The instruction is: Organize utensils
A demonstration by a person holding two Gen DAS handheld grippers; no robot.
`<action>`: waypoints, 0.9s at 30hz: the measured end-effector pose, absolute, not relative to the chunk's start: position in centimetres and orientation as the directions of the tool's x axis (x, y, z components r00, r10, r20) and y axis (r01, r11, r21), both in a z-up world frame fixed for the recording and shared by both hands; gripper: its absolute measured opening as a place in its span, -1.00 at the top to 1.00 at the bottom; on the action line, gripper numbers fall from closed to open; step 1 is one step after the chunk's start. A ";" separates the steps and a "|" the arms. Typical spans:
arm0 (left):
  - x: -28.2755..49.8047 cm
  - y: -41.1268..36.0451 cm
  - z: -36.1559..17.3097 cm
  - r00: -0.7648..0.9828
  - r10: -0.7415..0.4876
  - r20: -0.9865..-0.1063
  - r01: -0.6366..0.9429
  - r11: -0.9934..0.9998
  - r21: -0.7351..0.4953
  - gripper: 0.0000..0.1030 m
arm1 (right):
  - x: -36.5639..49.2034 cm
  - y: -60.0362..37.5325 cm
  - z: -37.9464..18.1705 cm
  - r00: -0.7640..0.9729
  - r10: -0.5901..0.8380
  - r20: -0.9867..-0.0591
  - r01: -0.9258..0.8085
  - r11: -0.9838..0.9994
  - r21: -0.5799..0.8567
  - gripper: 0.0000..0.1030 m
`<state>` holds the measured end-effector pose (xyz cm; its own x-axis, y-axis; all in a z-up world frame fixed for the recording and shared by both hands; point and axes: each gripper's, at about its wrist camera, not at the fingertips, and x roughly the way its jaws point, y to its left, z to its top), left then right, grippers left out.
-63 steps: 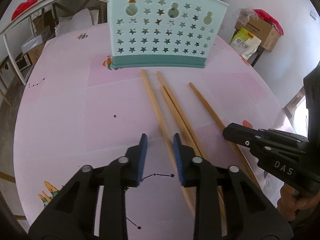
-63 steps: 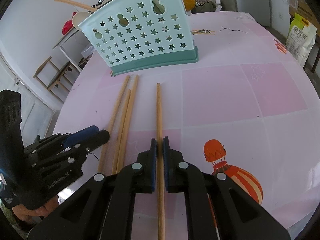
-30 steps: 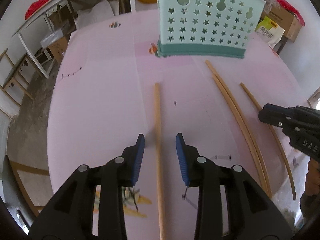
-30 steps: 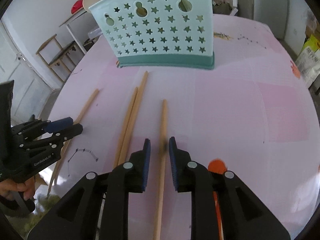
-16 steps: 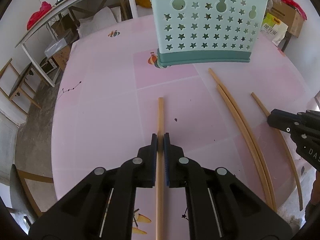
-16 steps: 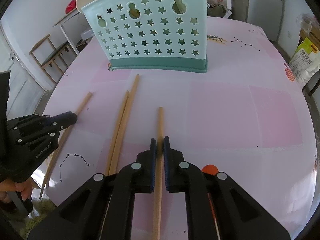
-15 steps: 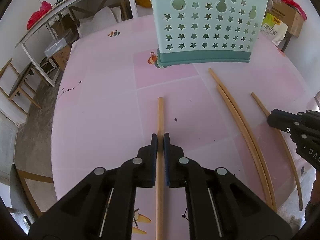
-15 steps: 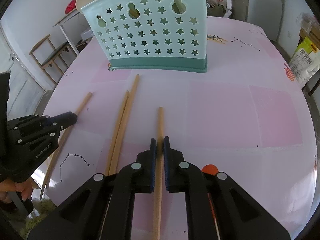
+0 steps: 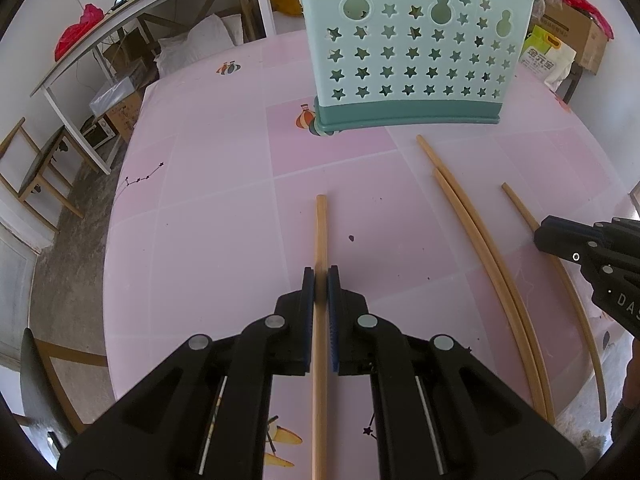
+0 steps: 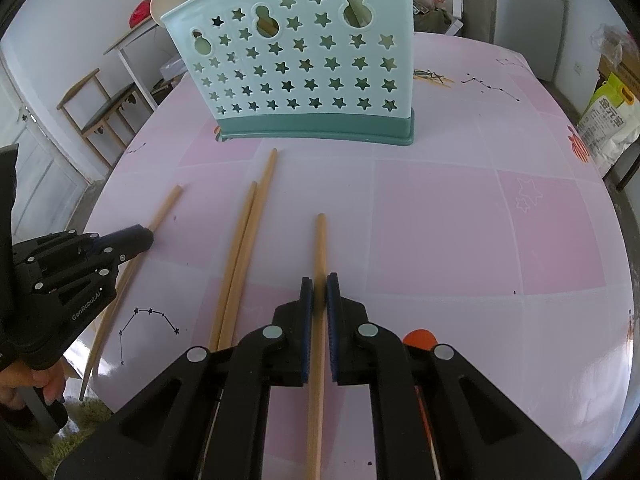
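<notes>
A wooden chopstick (image 9: 321, 232) runs straight ahead between the blue pads of my left gripper (image 9: 321, 280), which is shut on it. My right gripper (image 10: 319, 284) is shut on a second chopstick (image 10: 320, 240) in the same way. Between the two lies a loose pair of chopsticks (image 10: 248, 232), also in the left wrist view (image 9: 480, 248). A mint-green utensil holder (image 9: 412, 60) with star holes stands upright beyond them (image 10: 304, 68). Each view shows the other gripper at its edge: the right gripper (image 9: 540, 236), the left gripper (image 10: 144, 236).
The pink patterned tablecloth (image 9: 208, 200) covers a round table whose edge drops off at left and near me. A white bench (image 9: 120, 12) and a wooden chair (image 10: 100, 108) stand beyond. A cardboard box (image 9: 572, 28) and a printed bag (image 10: 608, 120) sit to the right.
A second ago both grippers stood open around their chopsticks; their jaws have since closed onto them. Nothing has moved over the last half second.
</notes>
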<state>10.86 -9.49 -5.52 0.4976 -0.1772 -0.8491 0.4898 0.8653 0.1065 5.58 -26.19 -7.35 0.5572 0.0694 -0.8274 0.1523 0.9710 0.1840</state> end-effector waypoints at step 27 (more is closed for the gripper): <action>10.7 -9.5 -5.5 0.502 -0.175 -0.847 0.489 0.865 0.111 0.90 | 5.5 -26.4 -7.4 0.561 0.079 -0.824 0.158 0.967 0.200 0.86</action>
<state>10.71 -9.48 -5.51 0.5017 -0.1747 -0.8472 0.4890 0.8652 0.1112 5.50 -26.41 -7.41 0.5609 0.0786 -0.8242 0.1581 0.9670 0.1998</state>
